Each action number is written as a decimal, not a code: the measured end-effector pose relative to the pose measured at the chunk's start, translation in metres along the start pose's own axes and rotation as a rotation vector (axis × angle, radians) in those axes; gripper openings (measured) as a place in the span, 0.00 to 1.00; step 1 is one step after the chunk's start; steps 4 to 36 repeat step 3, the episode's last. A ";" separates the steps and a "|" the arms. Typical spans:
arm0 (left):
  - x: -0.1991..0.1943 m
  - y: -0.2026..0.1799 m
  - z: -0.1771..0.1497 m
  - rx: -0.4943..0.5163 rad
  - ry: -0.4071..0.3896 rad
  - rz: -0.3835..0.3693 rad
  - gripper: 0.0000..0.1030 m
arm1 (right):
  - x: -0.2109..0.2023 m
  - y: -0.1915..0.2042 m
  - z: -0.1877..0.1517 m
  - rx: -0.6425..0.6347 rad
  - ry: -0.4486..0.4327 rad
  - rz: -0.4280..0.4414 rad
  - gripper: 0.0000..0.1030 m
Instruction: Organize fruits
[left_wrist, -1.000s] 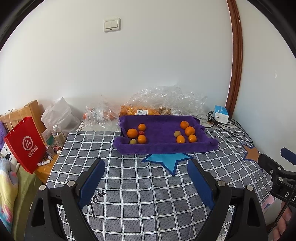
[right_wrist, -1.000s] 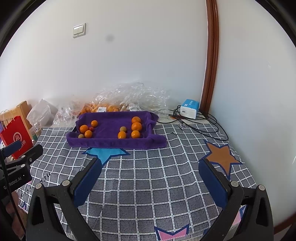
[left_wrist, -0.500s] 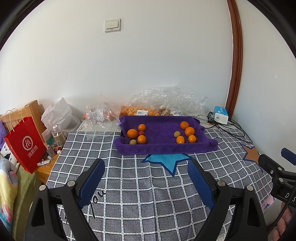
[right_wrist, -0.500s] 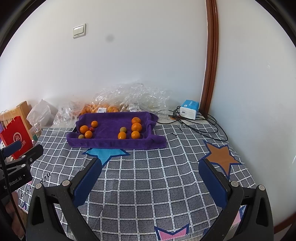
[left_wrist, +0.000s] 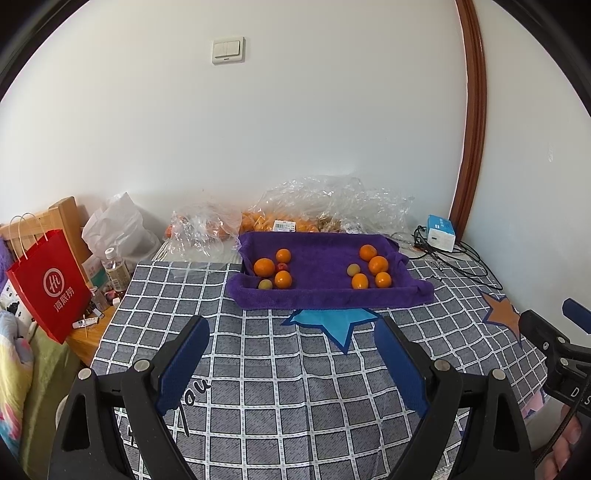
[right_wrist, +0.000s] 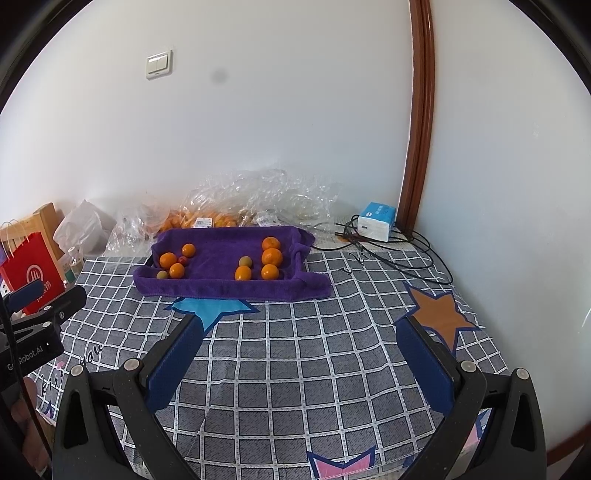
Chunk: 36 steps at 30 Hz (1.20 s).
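A purple towel-lined tray (left_wrist: 325, 299) (right_wrist: 221, 288) lies at the far side of the checked bedcover. Its left end holds a big orange (left_wrist: 263, 267) (right_wrist: 168, 260), two smaller oranges, a small red fruit (left_wrist: 281, 266) and a greenish fruit (left_wrist: 265, 284). Its right end holds several oranges (left_wrist: 378, 265) (right_wrist: 271, 257) and a greenish fruit (left_wrist: 352, 269) (right_wrist: 245, 261). My left gripper (left_wrist: 291, 334) hovers open and empty well short of the tray. My right gripper (right_wrist: 301, 330) is open and empty too, equally far back.
Clear plastic bags of oranges (left_wrist: 280, 221) (right_wrist: 207, 218) lie behind the tray against the wall. A blue-white box (left_wrist: 440, 232) (right_wrist: 376, 220) with black cables sits at the right. A red paper bag (left_wrist: 50, 284), a bottle (left_wrist: 114, 271) and clutter stand off the left edge.
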<state>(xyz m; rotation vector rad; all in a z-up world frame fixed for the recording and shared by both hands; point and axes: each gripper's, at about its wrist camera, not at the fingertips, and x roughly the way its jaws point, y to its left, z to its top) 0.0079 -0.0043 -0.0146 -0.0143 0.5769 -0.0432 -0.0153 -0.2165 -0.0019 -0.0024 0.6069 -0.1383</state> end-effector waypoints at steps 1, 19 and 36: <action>0.001 0.000 0.000 -0.003 0.001 0.001 0.88 | 0.000 -0.001 0.000 0.002 -0.001 0.002 1.00; 0.003 0.001 0.001 -0.009 0.004 -0.006 0.88 | 0.000 0.000 0.000 0.001 0.000 0.005 1.00; 0.003 0.001 0.001 -0.009 0.004 -0.006 0.88 | 0.000 0.000 0.000 0.001 0.000 0.005 1.00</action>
